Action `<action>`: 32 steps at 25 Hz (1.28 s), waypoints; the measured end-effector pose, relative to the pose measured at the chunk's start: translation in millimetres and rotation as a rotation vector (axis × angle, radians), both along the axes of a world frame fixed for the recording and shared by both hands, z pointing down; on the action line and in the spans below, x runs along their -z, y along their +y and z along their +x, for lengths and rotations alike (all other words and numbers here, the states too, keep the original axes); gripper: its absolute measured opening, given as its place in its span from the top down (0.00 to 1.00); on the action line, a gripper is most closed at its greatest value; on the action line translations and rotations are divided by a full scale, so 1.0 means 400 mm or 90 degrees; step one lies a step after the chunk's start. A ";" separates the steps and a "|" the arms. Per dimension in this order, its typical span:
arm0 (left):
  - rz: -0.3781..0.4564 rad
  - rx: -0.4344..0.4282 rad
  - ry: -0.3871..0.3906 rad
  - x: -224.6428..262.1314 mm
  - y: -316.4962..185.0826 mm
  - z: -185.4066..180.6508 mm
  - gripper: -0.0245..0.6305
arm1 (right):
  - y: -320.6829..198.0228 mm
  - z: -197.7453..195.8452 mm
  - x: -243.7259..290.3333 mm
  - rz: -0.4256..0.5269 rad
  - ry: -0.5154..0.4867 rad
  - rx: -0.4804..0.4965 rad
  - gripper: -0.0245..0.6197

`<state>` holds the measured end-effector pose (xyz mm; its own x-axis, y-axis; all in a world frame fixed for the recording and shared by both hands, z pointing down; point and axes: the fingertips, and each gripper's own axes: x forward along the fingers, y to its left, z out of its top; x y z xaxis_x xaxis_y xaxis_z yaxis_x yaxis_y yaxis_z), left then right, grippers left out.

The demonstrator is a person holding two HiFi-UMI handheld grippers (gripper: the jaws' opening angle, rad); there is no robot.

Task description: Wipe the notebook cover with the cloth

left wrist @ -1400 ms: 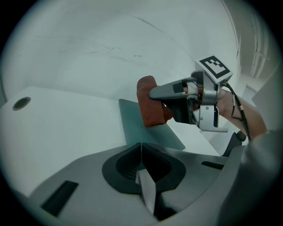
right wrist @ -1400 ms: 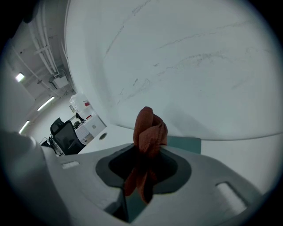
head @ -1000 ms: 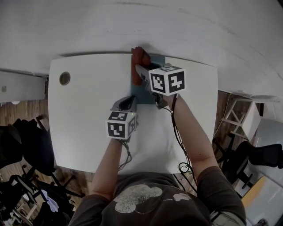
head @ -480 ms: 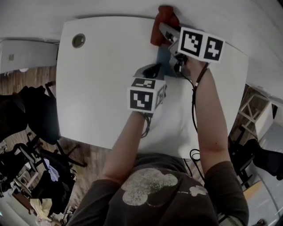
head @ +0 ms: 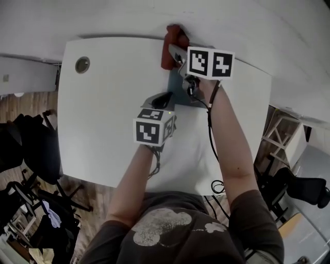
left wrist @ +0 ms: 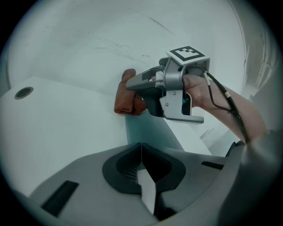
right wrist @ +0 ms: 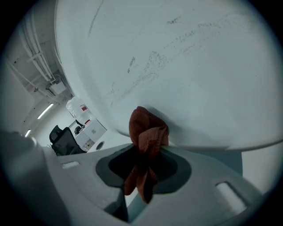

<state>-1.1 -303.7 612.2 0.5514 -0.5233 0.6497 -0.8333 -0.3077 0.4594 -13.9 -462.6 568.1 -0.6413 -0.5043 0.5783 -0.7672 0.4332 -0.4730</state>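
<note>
right hand-held gripper [right wrist: 142, 173] | clamps rust cloth [right wrist: 148, 132] | white wall [right wrist: 185, 66] ahead

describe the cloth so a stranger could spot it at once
Find the far edge of the white table, by the wall. There the right gripper pinches a bunched rust-red cloth beside the grey notebook. Nothing else there is red.

White table [head: 103, 139] had a round cable hole [head: 82, 64] near one far corner; a black chair [head: 305, 188] stood nearby.
</note>
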 end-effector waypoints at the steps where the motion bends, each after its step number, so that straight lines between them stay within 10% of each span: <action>1: 0.000 -0.001 0.000 0.000 0.000 0.000 0.96 | 0.000 0.003 -0.009 -0.004 0.003 0.001 0.79; 32: 0.000 -0.005 -0.004 0.012 0.000 0.019 0.96 | 0.009 0.287 -0.034 -0.037 0.052 -0.088 0.79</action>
